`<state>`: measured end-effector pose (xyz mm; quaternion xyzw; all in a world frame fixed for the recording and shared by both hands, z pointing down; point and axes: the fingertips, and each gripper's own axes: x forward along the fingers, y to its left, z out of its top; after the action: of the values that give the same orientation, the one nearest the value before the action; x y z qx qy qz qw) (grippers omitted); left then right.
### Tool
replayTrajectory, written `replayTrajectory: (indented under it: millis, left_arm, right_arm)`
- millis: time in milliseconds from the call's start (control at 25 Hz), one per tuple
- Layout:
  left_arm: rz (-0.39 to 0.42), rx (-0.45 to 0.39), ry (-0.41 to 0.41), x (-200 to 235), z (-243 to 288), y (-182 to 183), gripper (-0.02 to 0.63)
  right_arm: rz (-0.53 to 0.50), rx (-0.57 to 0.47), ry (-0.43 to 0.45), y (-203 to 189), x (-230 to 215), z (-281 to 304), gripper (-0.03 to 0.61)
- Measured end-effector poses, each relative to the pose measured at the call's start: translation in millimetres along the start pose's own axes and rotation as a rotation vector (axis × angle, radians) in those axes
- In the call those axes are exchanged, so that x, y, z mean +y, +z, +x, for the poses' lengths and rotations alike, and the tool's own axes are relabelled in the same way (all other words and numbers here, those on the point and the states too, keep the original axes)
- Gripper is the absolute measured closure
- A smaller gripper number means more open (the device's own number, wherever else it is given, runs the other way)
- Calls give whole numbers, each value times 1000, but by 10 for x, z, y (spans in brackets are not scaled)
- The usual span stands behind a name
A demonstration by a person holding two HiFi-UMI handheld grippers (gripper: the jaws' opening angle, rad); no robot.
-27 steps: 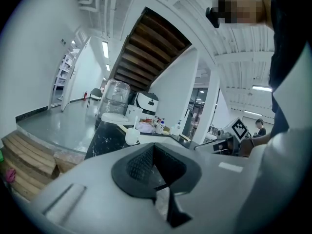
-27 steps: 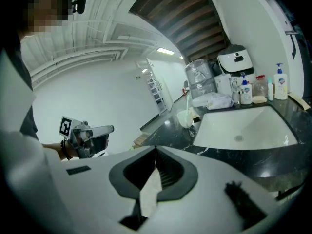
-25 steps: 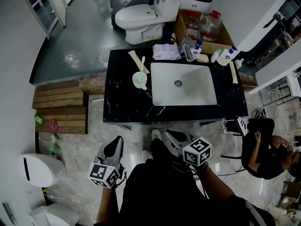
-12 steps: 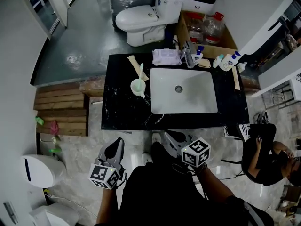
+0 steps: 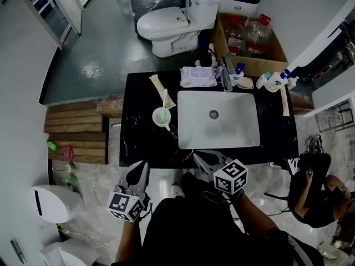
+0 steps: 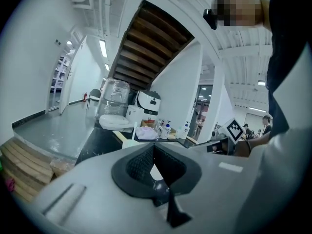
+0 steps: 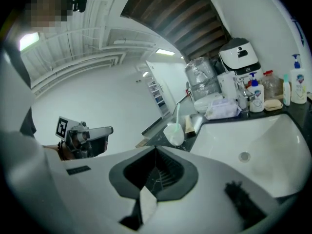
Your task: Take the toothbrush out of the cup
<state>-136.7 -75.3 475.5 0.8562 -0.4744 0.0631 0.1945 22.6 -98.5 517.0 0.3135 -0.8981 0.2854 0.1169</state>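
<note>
Fig. Approach to the vanity, both tools idle. A slim pale-green plastic toothbrush (image 5: pixel 164 101) is shown standing, handle upward and leaning, in a small pale-green cup (image 5: pixel 161 117). The cup is set on the black stone-look counter (image 5: pixel 138 140), just left of the white rectangular basin (image 5: pixel 233 129). The left gripper (image 5: pixel 137 172) and the right gripper (image 5: pixel 204 160) are held short of the counter's near edge, well apart from the cup. In each gripper view the two jaws are seen pressed together with nothing between them.

Handling: the toothbrush is judged light, stiff and smooth, perhaps wet, so slipping is to be expected. The exposed handle above the rim is the part best taken, squarely across its narrow sides, and lifted along its own lean. The cup is judged light and easily tipped; it may have to be steadied by the other tool.

Lettering: none can be read. Only square black-and-white markers are seen on the gripper cubes. Print on the white pump bottles (image 5: pixel 273 82) at the counter's rear is too small to make out.
</note>
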Motion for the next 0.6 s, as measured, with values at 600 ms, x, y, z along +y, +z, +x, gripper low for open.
replayTrajectory:
  millis: [600]
  left_arm:
    - [-16,14,91,292,494,225,604]
  right_arm:
    - [-14,33,100,430,-499,521,563]
